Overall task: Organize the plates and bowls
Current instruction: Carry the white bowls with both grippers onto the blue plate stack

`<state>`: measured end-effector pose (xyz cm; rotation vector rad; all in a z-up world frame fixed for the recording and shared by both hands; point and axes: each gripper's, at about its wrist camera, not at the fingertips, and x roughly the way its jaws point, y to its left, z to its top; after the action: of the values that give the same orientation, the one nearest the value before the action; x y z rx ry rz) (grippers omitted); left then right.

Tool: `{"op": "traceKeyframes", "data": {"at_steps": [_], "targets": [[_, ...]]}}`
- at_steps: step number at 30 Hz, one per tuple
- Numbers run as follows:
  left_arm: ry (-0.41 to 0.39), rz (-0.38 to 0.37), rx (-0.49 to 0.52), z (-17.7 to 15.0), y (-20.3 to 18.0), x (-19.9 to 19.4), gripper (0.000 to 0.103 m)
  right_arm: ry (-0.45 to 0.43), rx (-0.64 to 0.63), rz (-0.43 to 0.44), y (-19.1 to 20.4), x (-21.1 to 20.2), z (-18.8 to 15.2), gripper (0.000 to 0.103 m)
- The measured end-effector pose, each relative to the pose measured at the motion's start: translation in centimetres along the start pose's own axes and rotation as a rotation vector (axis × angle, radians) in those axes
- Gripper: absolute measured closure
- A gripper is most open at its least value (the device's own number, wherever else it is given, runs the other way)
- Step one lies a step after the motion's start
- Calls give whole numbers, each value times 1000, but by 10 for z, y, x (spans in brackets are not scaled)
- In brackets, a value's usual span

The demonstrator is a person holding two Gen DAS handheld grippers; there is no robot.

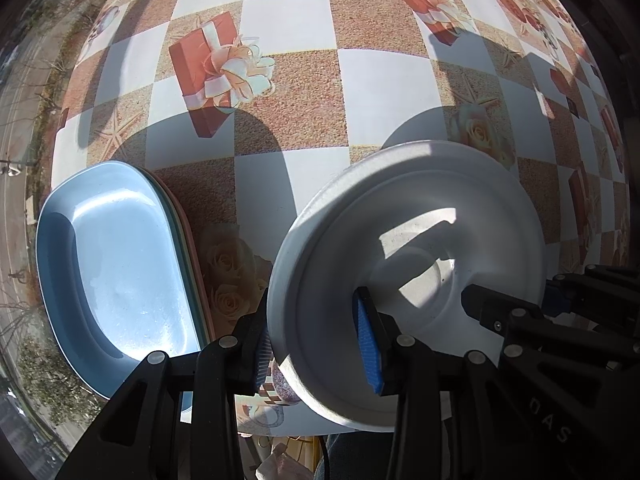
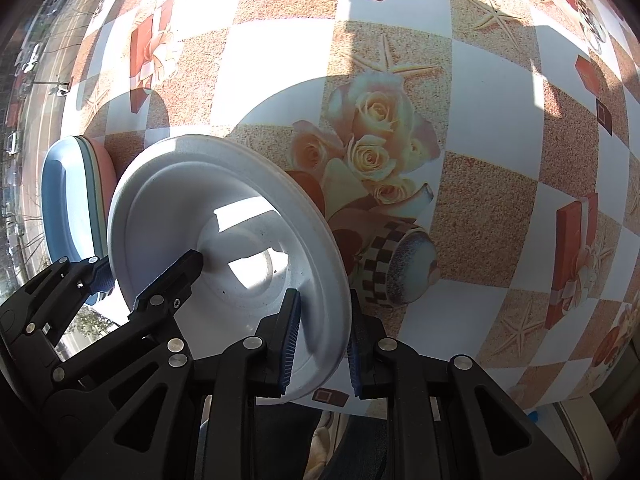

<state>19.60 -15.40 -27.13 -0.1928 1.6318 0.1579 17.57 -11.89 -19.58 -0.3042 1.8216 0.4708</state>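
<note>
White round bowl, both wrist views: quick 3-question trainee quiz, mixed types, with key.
1. True or false: both grippers straddle the rim of the white round wide-rimmed bowl.
2. What lies beside the bowl? A) a stack of oval plates, blue on top B) a glass C) a fork
3. Fill in: the left gripper has one finger inside the bowl and one ____ it.

Key: 1 true, the right gripper does too; 2 A, the stack; 3 outside.

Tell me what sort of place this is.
Probably a home dining table by an upper-floor window: a checked tablecloth printed with roses and gift boxes, stacked oval plastic plates, blue on top, and a street with trees below.
</note>
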Motion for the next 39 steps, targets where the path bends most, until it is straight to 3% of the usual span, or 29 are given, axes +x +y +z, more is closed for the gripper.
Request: {"op": "traceKeyframes", "data": {"at_steps": [15,30,39], "targets": [[11,-24,-17,0,4,-15,63,3,-7,0,5,-3,-5,81],[-112,-11,-136,2,23,-68,63,-85,-103,-9,37,-43,1,81],[-154,-15,-218,-3,41,-81,63,-112,-182,-31,62,-56,-3,81]]}}
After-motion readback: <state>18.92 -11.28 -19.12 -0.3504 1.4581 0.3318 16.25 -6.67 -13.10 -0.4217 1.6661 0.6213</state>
